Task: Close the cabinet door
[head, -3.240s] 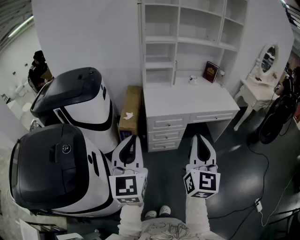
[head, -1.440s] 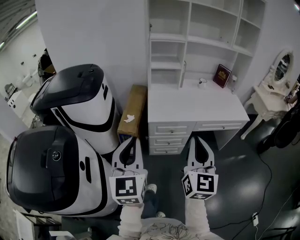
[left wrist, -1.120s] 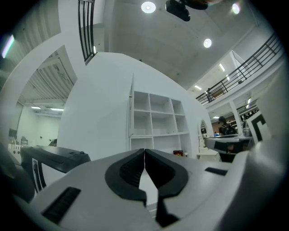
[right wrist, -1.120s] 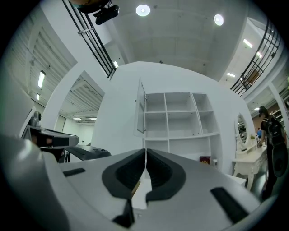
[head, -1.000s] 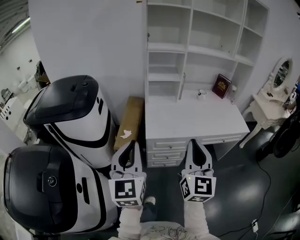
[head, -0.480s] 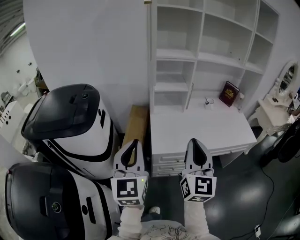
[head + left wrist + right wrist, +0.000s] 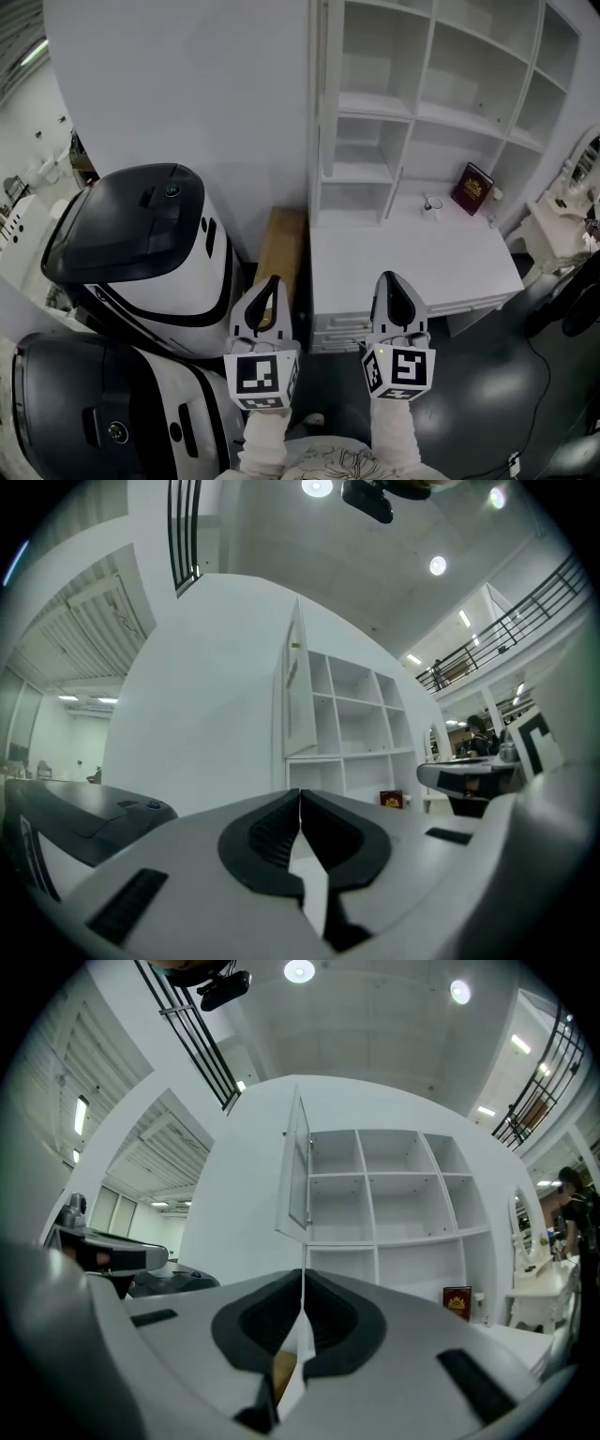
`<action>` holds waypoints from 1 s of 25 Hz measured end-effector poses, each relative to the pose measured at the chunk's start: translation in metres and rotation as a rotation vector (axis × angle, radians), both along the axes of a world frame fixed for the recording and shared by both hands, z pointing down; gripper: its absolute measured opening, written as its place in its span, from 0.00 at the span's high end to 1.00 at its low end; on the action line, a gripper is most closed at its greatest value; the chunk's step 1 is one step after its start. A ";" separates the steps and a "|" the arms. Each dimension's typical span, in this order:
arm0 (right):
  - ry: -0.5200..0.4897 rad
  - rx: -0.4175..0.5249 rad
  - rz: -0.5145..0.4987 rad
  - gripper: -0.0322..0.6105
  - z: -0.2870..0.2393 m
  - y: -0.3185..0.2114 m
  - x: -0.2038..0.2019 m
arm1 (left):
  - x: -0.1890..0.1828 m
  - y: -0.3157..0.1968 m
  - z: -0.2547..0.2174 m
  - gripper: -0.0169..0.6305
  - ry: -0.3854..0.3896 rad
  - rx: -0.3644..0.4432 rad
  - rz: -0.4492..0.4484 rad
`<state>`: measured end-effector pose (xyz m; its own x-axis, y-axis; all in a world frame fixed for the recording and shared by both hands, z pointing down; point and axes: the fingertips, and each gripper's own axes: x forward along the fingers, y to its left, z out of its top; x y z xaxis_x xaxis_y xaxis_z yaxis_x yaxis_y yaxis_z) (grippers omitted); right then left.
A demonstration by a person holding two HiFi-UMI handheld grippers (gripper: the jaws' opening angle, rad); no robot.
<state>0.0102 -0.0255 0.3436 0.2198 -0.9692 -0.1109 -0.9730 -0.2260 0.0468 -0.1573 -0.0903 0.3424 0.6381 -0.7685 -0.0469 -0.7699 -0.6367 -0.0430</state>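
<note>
The white hand-held left gripper and its twin, the right gripper, point level and side by side toward the furniture ahead. Each has its jaws pressed together with nothing between them. The task's object is a white flat-panel cabinet door. We see it swung out, nearly edge-on to us, from the upper left compartment of the white open-shelf unit. That unit rises from a white desk with drawers. A dark red book leans at the back of the desk. A brown cardboard box lies between the desk and a large black-and-white machine. Both grippers are well apart from the door, so we judge the step in hand to be the approach, with no contact yet made. The next move, in our reading, calls for raising one gripper to the door's outer face. It would then push the door round on its hinge until it lies flush.
</note>
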 end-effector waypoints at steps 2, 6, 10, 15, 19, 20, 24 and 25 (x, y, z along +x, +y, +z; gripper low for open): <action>0.002 -0.003 -0.003 0.94 0.000 -0.006 0.001 | 0.001 -0.005 0.001 0.97 -0.002 -0.005 -0.003; 0.013 -0.001 -0.006 0.94 -0.002 -0.021 0.005 | 0.005 -0.017 0.004 0.97 -0.011 -0.010 -0.005; 0.021 0.006 -0.027 0.94 -0.006 -0.039 0.008 | 0.010 -0.031 0.005 0.97 -0.013 -0.013 -0.017; 0.033 0.025 -0.063 0.94 -0.016 -0.064 0.009 | 0.016 -0.049 0.006 0.97 -0.014 -0.014 -0.042; 0.048 0.057 -0.102 0.94 -0.027 -0.086 0.009 | 0.019 -0.064 0.002 0.97 -0.010 -0.009 -0.069; 0.051 0.067 -0.111 0.94 -0.030 -0.092 0.009 | 0.019 -0.068 0.001 0.97 -0.008 -0.006 -0.079; 0.068 0.094 -0.165 0.91 -0.042 -0.114 0.004 | 0.020 -0.083 -0.005 0.97 -0.004 0.007 -0.126; 0.073 0.099 -0.183 0.89 -0.045 -0.120 0.002 | 0.020 -0.086 -0.006 0.97 -0.003 0.008 -0.137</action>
<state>0.0121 -0.1453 0.2983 0.0294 -0.9759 -0.2164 -0.9931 -0.0531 0.1047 -0.1375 -0.1767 0.3365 0.5271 -0.8482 -0.0521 -0.8496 -0.5250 -0.0500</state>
